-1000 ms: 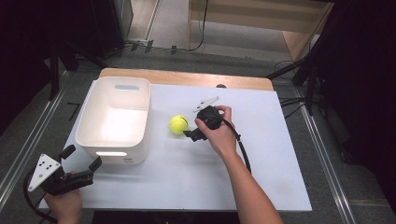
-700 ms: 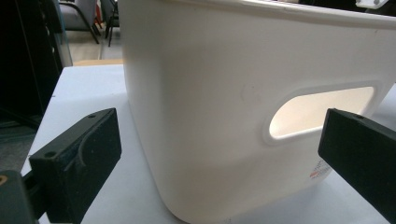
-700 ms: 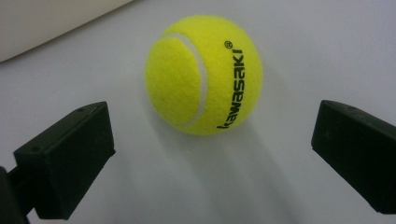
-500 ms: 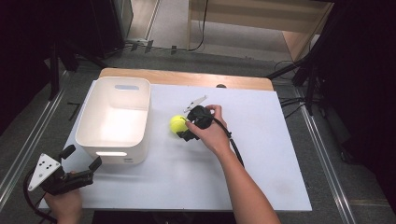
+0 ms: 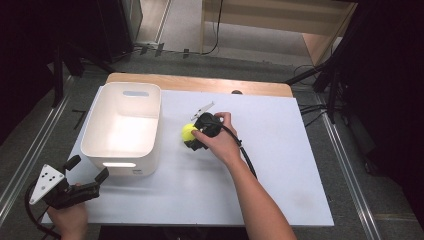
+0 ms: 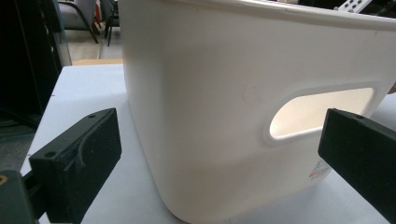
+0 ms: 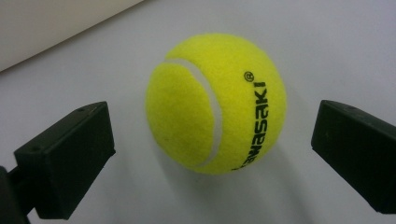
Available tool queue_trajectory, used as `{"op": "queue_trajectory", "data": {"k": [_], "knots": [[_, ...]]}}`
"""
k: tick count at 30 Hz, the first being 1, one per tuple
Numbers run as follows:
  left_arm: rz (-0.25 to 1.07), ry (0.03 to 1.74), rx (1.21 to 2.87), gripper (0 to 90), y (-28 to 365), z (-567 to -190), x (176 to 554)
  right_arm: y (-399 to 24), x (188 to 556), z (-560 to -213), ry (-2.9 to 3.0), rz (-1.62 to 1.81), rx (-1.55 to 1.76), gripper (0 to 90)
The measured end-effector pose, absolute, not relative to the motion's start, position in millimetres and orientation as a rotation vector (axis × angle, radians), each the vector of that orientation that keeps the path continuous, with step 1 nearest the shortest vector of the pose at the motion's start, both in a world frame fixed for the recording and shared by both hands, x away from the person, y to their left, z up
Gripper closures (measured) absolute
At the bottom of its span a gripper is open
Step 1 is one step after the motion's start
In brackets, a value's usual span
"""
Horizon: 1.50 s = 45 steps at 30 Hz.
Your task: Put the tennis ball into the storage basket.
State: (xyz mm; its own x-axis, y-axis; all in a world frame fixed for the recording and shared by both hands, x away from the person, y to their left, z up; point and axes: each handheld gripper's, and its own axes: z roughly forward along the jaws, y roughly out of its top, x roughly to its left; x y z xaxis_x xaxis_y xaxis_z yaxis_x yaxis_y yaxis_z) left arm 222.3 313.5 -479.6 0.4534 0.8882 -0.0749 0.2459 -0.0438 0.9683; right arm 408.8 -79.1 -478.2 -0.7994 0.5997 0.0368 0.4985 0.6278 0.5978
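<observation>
White tabletop (image 5: 280, 165) bare around ball (image 7: 215, 102), between parted right tongs (image 7: 212, 154).

Fuzzy felt tennis ball (image 7: 215, 102); smooth, slightly glossy plastic bin (image 6: 252, 88).

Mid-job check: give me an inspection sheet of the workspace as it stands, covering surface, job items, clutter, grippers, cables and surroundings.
Surface: white tabletop, wooden strip along its far edge.
Job's things: yellow felt tennis ball with black lettering, resting on the table between the right jaws, gaps on both sides; white plastic bin with handle slots, upright, left of the ball.
Clutter: nothing seen.
Grippers: right gripper open, straddling the ball; left gripper open at the near left corner, facing the bin's handle slot, not touching it.
Cables: black cable trailing along the right forearm; more cables on the floor at the right.
Surroundings: grey floor, metal rails either side, dark stands, wooden furniture beyond.
</observation>
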Motion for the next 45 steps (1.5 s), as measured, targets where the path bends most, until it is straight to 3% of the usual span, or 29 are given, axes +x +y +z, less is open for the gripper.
{"op": "queue_trajectory", "data": {"k": [16, 23, 25, 45], "knots": [[0.702, 1.021, 1.561, 0.0, 314.1, -479.5, 222.3, -68.0, 413.8, -485.7, 2.685, 0.888, 0.912, 5.9], [0.700, 1.024, 1.555, 0.0, 314.3, -479.6, 222.3, -67.2, 416.1, -487.9, 2.660, 0.869, 0.946, 15.7], [0.700, 1.022, 1.557, 0.0, 314.5, -479.5, 222.4, -67.6, 417.0, -488.0, 2.669, 0.903, 0.943, 23.1], [0.701, 1.025, 1.556, 0.0, 314.7, -479.5, 222.9, -72.7, 412.5, -463.4, 2.671, 0.945, 0.927, 23.6]]}}
